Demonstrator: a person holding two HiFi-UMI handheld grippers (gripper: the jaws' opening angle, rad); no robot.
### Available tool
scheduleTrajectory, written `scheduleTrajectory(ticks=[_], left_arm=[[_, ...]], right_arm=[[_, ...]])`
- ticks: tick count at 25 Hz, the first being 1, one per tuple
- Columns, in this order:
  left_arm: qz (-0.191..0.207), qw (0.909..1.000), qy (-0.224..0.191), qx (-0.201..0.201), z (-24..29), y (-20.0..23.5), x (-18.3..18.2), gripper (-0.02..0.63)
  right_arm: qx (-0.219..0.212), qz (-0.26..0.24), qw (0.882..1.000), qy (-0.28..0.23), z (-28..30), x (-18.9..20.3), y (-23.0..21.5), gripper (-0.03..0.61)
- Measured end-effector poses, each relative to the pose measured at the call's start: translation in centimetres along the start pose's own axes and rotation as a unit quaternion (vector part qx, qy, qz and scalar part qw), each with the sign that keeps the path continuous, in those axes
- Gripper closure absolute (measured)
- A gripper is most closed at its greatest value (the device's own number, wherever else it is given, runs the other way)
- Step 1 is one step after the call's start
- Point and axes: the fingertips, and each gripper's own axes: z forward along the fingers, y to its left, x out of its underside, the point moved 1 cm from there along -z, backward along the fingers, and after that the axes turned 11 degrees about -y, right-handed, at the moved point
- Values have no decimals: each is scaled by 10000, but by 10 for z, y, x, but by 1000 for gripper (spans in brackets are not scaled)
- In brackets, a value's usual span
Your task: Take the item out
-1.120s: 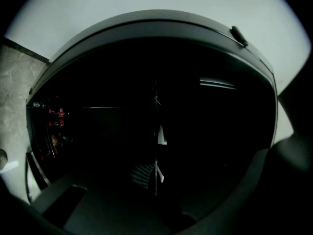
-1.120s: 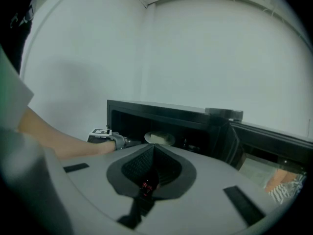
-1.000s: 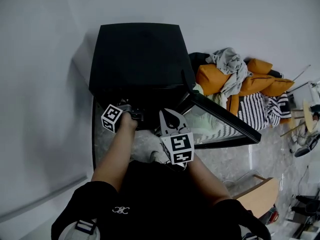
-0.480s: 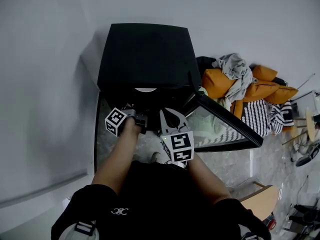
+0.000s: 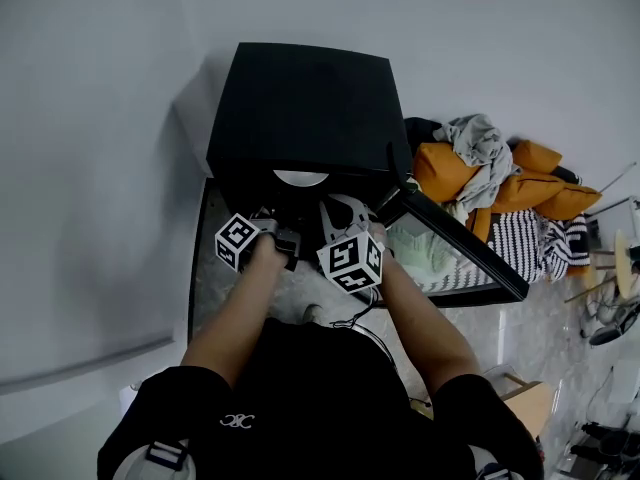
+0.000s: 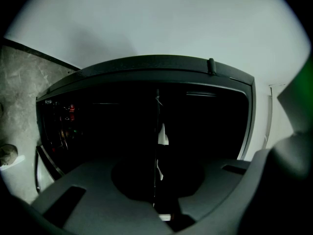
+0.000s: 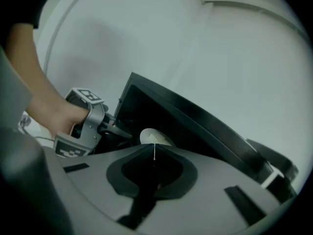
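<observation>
A black box [image 5: 300, 98] stands on the floor against the wall, its glass door [image 5: 460, 248] swung open to the right. Inside its dark opening lies a white rounded item [image 5: 300, 178], only its top edge showing. My left gripper [image 5: 290, 240] is at the lower left of the opening, jaws together, pointing into the dark inside [image 6: 157, 131]. My right gripper [image 5: 340, 208] is just in front of the opening, right of the left one, shut and empty. In the right gripper view the white item [image 7: 155, 137] sits just beyond its tips [image 7: 154, 148], and the left gripper [image 7: 122, 132] reaches in from the left.
Orange cushions and crumpled clothes [image 5: 500, 168] are piled right of the box, with striped fabric [image 5: 520, 233] behind the door. The floor [image 5: 215, 268] is grey stone. A white wall [image 5: 100, 118] runs along the left and back. A wooden board [image 5: 520, 398] lies at lower right.
My right gripper has moved forward and up toward the box opening. More of the white item shows. The left gripper has hardly moved.
</observation>
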Motion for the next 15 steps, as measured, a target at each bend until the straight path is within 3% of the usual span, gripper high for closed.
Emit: scheduleTrajectory(ticks=[6, 11, 15], left_arm=[[-41, 10000, 46, -35, 0, 0, 1, 586], [-61, 9999, 114, -44, 0, 2, 3, 586], [-16, 9999, 164, -40, -2, 1, 3, 586]], right_arm=[[-842, -1302, 9872, 372, 40, 12, 15, 525], [-1132, -1646, 9777, 639, 62, 26, 18, 513], [-1428, -2121, 9628, 871, 70, 37, 25, 511]])
